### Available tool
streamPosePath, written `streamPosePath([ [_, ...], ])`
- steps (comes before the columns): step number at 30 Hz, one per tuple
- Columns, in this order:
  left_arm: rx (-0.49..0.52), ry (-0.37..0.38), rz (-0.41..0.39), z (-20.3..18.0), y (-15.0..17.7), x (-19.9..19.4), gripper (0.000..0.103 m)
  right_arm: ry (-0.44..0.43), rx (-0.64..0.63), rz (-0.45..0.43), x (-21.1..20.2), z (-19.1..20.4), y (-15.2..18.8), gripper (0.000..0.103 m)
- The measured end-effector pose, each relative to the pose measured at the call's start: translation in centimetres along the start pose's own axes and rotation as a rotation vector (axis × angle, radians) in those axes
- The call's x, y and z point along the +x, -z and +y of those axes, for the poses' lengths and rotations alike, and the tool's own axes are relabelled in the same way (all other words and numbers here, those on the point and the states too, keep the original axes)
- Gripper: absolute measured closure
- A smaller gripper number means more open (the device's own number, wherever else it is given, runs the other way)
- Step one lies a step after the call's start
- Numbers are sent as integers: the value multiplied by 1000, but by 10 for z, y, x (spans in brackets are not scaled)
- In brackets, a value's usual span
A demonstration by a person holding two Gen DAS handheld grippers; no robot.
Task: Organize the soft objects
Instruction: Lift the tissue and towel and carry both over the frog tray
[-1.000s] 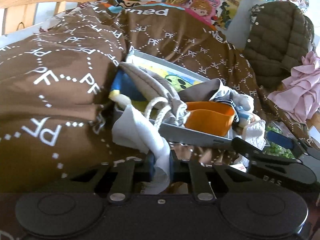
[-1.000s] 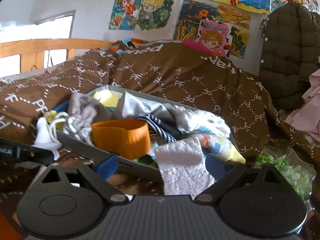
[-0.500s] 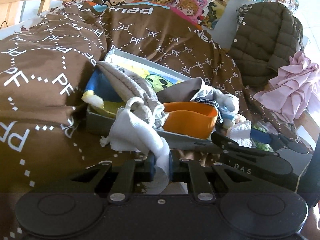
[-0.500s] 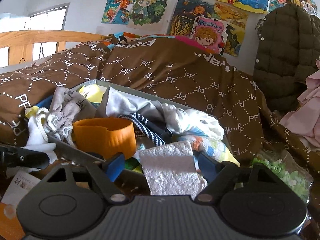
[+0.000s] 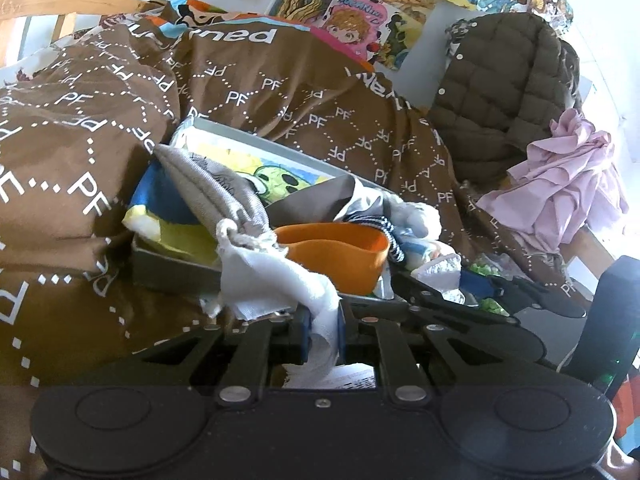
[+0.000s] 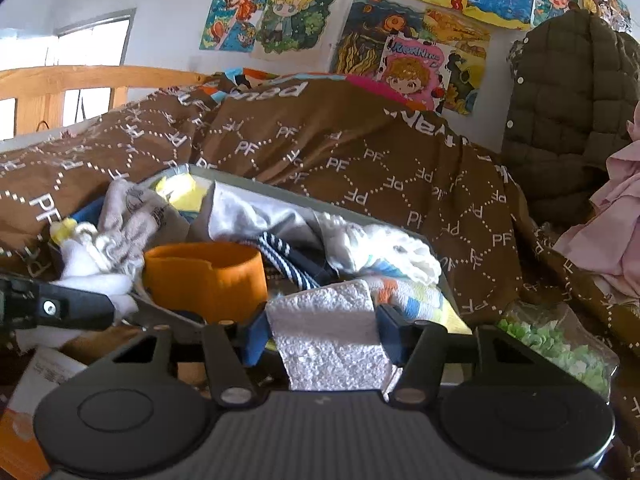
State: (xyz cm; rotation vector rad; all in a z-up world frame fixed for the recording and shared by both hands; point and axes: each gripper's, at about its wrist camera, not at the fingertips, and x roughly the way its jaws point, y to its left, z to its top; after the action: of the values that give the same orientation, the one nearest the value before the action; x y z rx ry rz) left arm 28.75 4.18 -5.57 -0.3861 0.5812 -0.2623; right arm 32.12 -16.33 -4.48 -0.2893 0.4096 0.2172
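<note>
A grey tray [image 5: 256, 142] [image 6: 256, 188] lies on a brown bed cover, heaped with soft things: an orange band [image 5: 340, 256] [image 6: 204, 280], a grey drawstring pouch [image 5: 212, 188] [image 6: 132, 212], striped cloth [image 6: 288, 264] and a white knit piece [image 6: 384, 248]. My left gripper [image 5: 322, 330] is shut on a white cloth [image 5: 272, 280] that drapes over the tray's near edge. My right gripper [image 6: 320, 330] is shut on a white foam sheet [image 6: 332, 332] just in front of the tray; it also shows in the left wrist view [image 5: 440, 270].
The brown "PF" bed cover [image 6: 360, 152] surrounds the tray. An olive quilted jacket [image 5: 504, 92] and pink cloth [image 5: 560, 188] hang at right. A clear bag of green bits [image 6: 556, 348] lies right of the tray. A wooden bed frame [image 6: 80, 80] is at left.
Both grippers have pulled back and rightward from the tray. The white cloth in the left gripper has come further out over the tray's edge. The right gripper's jaws have closed in on the foam sheet.
</note>
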Motion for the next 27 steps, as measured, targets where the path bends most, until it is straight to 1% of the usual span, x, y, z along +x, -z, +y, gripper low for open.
streamPosePath([
  [9, 12, 40, -33, -11, -10, -11, 90, -68, 60, -101, -28, -9, -27, 42],
  [15, 35, 76, -95, -20, -28, -19, 90, -104, 101, -160, -40, -19, -49, 42],
  [20, 26, 88, -167, -12, -49, -26, 90, -118, 82, -197, -33, -17, -76, 42],
  [24, 21, 84, -214, 0, -64, -23, 90, -159, 103, -204, -16, -11, -104, 42],
  [27, 37, 90, -247, 8, -73, -17, 90, -178, 102, -199, -1, -4, -120, 42],
])
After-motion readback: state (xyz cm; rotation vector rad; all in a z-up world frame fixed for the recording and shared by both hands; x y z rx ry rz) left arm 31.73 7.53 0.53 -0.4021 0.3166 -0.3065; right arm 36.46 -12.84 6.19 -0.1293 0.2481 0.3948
